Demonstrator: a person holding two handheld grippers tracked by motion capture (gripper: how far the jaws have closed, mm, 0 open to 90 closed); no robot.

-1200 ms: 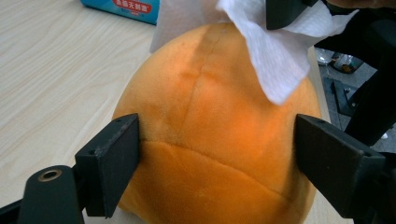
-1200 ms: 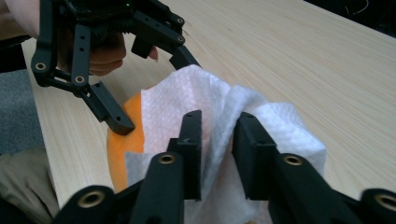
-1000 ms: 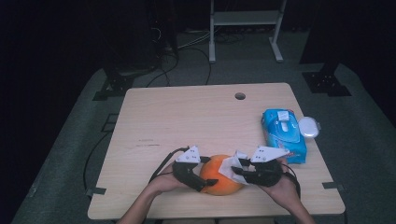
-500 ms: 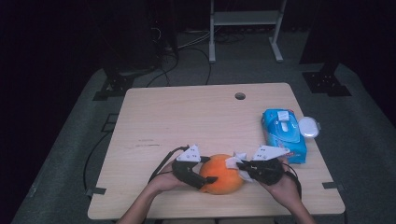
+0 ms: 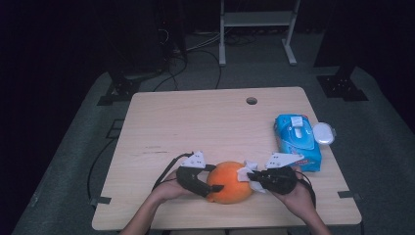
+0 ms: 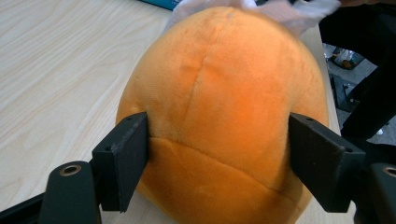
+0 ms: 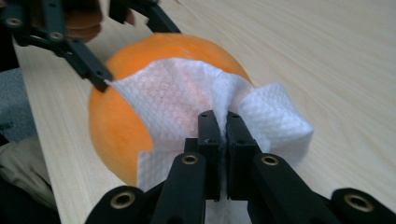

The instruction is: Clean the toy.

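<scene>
An orange plush ball [image 5: 229, 182] rests on the table near its front edge. My left gripper [image 5: 215, 188] comes at it from the left; its jaws have just been closing, and both pads [image 6: 123, 158] now press into the plush ball's [image 6: 224, 107] sides. My right gripper [image 5: 250, 176] is at the ball's right side, shut on a white wipe [image 5: 244, 171]. In the right gripper view the jaws [image 7: 222, 116] pinch a fold of the wipe [image 7: 173, 98], which drapes over the top of the ball [image 7: 112, 126].
A blue pack of wet wipes [image 5: 296, 139] lies at the right of the wooden table [image 5: 195, 122], with a white oval lid [image 5: 323, 132] beside it. A cable hole [image 5: 251, 101] is near the far edge. A dark floor with cables surrounds the table.
The right jaws have shut on the white wipe and the left jaws have closed onto the plush ball. Both hands stay in nearly the same place.
</scene>
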